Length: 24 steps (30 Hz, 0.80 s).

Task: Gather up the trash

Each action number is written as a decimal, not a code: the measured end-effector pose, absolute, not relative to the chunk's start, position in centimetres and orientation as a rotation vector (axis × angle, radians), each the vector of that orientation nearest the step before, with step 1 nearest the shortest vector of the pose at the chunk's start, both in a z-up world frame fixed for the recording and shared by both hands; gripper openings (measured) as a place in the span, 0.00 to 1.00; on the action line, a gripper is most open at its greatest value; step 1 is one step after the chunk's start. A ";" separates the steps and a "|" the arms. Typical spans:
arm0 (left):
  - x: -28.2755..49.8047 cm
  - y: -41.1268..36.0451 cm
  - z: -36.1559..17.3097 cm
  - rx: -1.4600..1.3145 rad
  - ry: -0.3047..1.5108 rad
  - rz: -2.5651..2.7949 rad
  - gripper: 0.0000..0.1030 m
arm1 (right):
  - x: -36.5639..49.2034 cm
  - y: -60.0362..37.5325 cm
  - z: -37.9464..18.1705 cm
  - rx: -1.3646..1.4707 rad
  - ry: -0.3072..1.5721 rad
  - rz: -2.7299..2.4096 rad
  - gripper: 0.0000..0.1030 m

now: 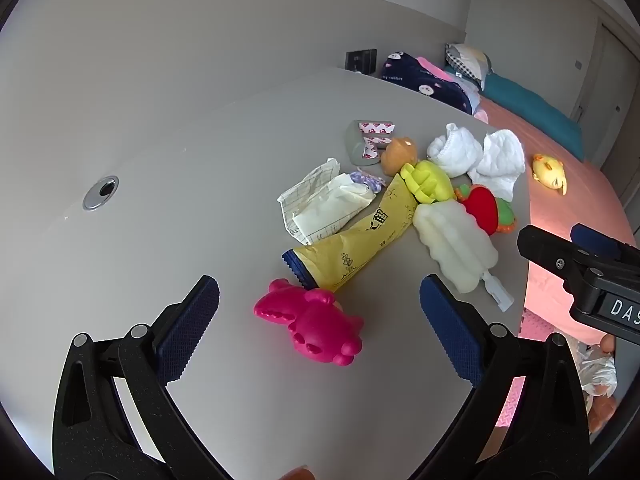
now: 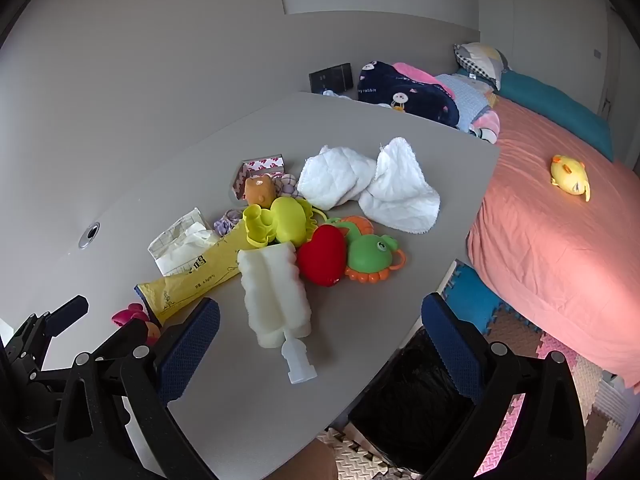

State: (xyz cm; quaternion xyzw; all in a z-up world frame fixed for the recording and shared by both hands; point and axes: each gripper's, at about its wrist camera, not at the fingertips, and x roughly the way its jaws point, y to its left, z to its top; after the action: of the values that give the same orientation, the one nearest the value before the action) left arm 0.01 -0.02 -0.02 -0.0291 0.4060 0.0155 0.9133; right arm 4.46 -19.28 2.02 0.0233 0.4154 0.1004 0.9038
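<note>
1. The left hand-held gripper [image 1: 319, 306] hangs wide open over the grey surface [image 1: 160, 184], holding nothing, with a pink toy [image 1: 312, 322] lying between its blue pads.
2. The right hand-held gripper [image 2: 320, 320] is also spread wide and empty, poised above the near edge of the surface, where a white sponge brush [image 2: 274, 292] lies between its fingers.
3. The trash sits mid-surface: a crumpled paper wrapper [image 1: 320, 204] touching a yellow tube [image 1: 360, 240], beside yellow [image 2: 280, 222], red [image 2: 322, 254] and green toys [image 2: 370, 254] and two white cloths [image 2: 368, 184].
4. A black-lined bin [image 2: 412, 412] stands on the floor just below the edge of the surface, beside a pink-sheeted bed [image 2: 560, 248].
</note>
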 end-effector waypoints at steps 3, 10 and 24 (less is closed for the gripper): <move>-0.1 -0.1 0.1 -0.058 0.828 0.027 0.94 | 4.5 -19.3 2.0 0.049 0.858 0.208 0.97; -0.2 -0.5 -0.1 -0.037 0.835 0.017 0.94 | 4.5 -19.4 1.9 0.050 0.861 0.208 0.97; -0.2 -0.4 0.1 -0.044 0.832 0.020 0.94 | 4.5 -19.5 1.8 0.049 0.862 0.208 0.97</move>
State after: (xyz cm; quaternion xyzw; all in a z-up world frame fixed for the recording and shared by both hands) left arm -0.23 -0.41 0.08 -0.0213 0.4040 0.0095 0.9145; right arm 4.50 -19.49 1.83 0.0239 0.4169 0.1007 0.9030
